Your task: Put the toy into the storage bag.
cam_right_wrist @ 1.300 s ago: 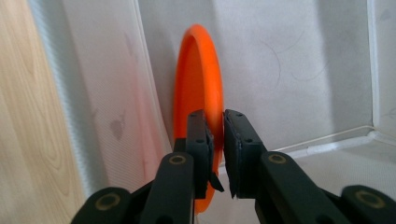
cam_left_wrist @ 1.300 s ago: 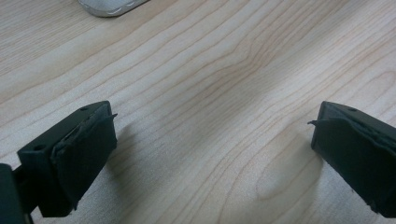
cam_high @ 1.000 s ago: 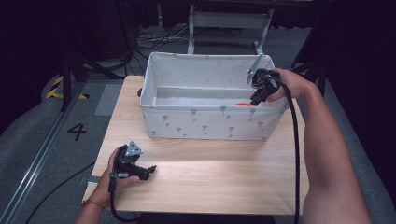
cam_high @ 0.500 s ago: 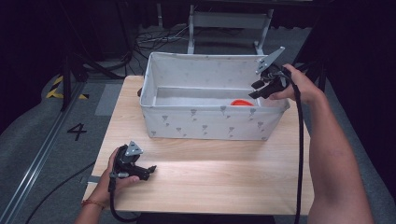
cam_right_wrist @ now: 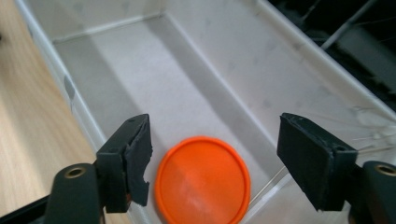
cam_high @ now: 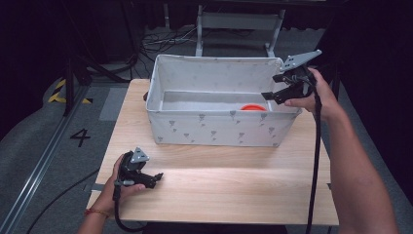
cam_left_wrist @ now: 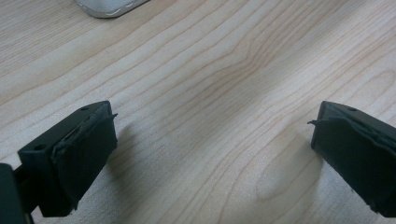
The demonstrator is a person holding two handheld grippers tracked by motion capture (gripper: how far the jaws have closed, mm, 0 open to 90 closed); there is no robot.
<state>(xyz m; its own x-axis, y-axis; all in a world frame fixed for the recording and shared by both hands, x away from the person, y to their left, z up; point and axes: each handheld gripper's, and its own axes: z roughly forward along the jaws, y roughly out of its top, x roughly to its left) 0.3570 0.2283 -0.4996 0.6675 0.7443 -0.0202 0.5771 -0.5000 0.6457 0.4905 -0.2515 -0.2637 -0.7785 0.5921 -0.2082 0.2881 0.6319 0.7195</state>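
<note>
Orange disc (cam_right_wrist: 201, 179) lying flat on bin (cam_high: 219, 127) floor, directly below and betw. R gripper (cam_right_wrist: 215, 158) fingers; jaws gaping wide, holding nothing, prob. hovering above rim for clearance. L gripper (cam_left_wrist: 210, 154) idling wide apart over bare table (cam_left_wrist: 224, 70), parked off to the side.

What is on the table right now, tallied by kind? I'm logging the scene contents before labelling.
Fabric storage bin: 1
Orange disc lying flat on the bin floor: 1
Handheld grippers: 2, the left gripper low over the bare wood, the right gripper above the disc, both open and empty
Total: 4
</note>
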